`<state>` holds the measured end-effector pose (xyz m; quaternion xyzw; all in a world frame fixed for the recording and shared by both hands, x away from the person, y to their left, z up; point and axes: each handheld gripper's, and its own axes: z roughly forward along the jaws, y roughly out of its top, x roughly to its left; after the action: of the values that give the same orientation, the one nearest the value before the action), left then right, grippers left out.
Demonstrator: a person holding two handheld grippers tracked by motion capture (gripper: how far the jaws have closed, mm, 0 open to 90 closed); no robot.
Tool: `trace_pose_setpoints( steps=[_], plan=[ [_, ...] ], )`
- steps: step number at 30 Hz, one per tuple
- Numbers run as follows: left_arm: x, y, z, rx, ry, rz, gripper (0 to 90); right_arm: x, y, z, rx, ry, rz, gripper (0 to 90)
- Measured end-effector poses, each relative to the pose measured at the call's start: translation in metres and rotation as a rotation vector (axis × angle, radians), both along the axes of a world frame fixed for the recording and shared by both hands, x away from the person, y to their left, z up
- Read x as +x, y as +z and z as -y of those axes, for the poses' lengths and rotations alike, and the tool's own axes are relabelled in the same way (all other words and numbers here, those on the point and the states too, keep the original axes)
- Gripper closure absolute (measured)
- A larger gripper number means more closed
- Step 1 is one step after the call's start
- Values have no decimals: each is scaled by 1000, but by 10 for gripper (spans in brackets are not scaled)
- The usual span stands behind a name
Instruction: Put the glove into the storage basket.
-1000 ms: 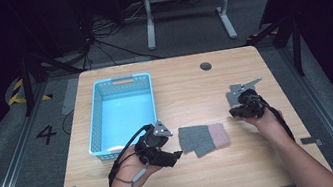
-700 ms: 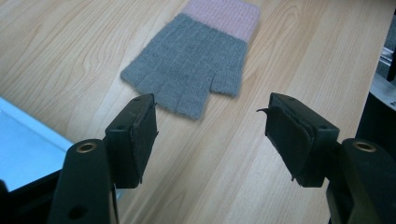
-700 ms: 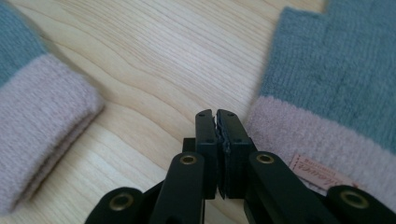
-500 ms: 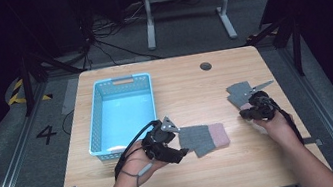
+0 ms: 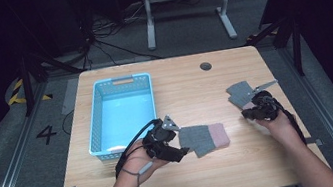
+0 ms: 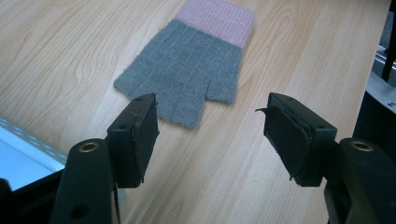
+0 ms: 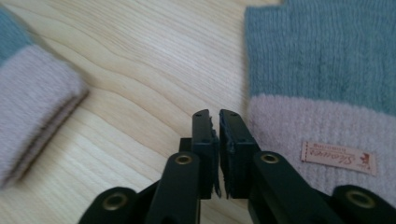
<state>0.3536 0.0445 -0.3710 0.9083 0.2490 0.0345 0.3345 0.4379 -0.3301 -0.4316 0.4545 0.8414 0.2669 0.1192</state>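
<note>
Two grey knit gloves with pink cuffs lie on the wooden table (image 5: pixel 193 180): one glove (image 5: pixel 204 138) near the middle, the second glove (image 5: pixel 239 93) to the right. One blue basket (image 5: pixel 120 83) stands at the left, bare wood around both gloves. The left gripper (image 6: pixel 210 133), jaws spread wide, sits just left of the middle glove. The right gripper (image 7: pixel 215 126), jaws pressed together and holding nothing, rests beside the second glove's labelled cuff.

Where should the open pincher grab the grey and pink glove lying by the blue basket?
Probably the grey finger end of the glove. It lies flat with its fingers toward the left gripper, whose jaws stand wide open just short of them. Come straight ahead and low, then pinch a finger tip; the pink cuff lies on the far side.
</note>
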Motion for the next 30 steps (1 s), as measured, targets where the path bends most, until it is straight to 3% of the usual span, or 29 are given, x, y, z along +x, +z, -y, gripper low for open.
trace_pose_setpoints(
  steps=[1, 3, 7, 11, 16, 21, 30],
  plan=[
    [0, 0, 0, 4, 0, -19, 391, -2, 6, -1, 21, -2, 17, 814],
    [1, 0, 0, 6, -2, -22, 395, -3, 10, -1, 36, -4, 23, 795],
    [2, 1, -1, 1, 7, -19, 386, 0, 25, 0, 85, -14, 47, 671],
    [2, 2, -1, 1, 12, -20, 373, 7, 34, 0, 92, -34, 57, 625],
    [3, 3, -3, -2, 15, -14, 358, 29, 44, 0, 33, -52, 43, 558],
    [3, 2, -4, 3, 18, -16, 352, 46, 43, 4, 0, -73, 18, 530],
    [3, 2, -6, -3, 23, -16, 348, 77, 23, 17, -67, -126, -56, 479]
  ],
)
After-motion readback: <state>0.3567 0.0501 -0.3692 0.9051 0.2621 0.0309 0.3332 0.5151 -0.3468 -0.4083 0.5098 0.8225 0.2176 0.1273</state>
